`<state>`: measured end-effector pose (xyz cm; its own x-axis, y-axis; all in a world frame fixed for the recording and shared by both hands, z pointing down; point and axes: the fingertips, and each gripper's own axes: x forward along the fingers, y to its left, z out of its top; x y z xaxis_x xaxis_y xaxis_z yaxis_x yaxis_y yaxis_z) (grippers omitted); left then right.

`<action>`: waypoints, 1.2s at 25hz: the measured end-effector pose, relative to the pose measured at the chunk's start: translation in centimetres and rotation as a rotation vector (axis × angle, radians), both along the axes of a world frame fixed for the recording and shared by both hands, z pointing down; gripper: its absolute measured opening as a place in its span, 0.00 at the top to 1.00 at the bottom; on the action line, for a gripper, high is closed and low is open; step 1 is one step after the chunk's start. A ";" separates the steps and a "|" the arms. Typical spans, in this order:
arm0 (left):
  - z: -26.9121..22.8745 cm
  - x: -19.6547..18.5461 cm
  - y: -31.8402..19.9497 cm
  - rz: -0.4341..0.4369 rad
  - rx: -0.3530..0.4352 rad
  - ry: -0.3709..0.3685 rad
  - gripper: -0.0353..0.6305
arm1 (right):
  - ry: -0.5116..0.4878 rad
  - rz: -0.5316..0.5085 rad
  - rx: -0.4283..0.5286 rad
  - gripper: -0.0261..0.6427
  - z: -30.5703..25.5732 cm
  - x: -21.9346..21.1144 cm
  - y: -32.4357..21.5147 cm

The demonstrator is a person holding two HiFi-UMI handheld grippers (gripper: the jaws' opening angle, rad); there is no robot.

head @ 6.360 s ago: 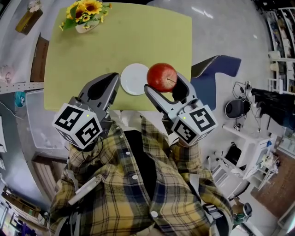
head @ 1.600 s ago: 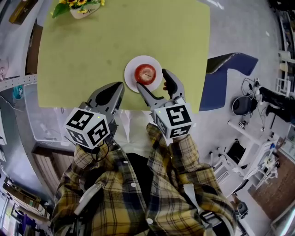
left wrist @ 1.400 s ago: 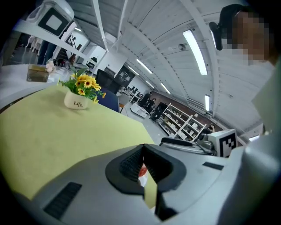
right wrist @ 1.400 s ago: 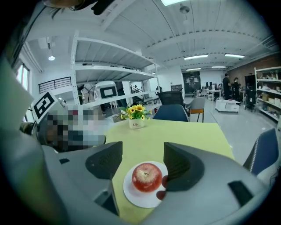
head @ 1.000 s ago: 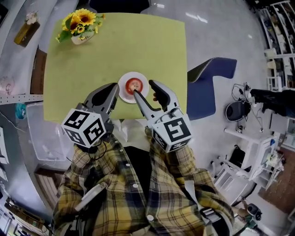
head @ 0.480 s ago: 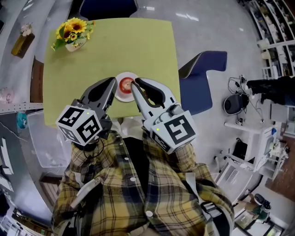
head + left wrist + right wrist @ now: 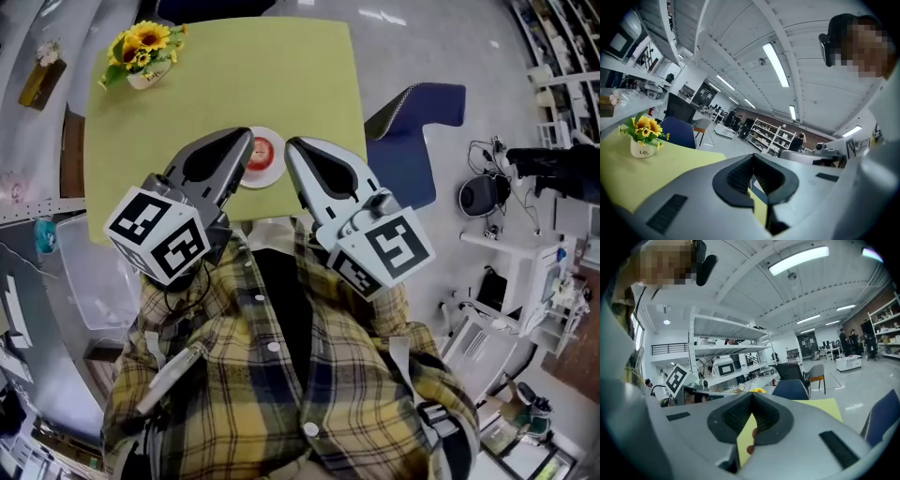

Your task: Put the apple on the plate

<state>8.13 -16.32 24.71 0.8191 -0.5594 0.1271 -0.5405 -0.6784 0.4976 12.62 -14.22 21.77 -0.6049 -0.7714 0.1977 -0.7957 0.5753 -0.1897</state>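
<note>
The apple (image 7: 266, 150) sits on the white plate (image 7: 266, 177), near the front edge of the yellow-green surface (image 7: 234, 75). The left gripper (image 7: 243, 141) and the right gripper (image 7: 293, 148) flank the plate. Both have their jaws fully together, gripping nothing.

Left hand-held gripper (image 7: 242, 142) and right hand-held gripper (image 7: 295, 150) closed.

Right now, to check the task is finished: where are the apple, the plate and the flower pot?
apple (image 7: 266, 148), head view, its red top.
plate (image 7: 266, 180), head view, bare white rim at its near edge.
flower pot (image 7: 143, 80), head view, the pot's white side.
</note>
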 end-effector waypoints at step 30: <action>0.5 -1.3 -1.4 -0.042 0.002 -0.060 0.94 | -0.010 -0.084 -0.107 0.97 3.1 0.0 -2.9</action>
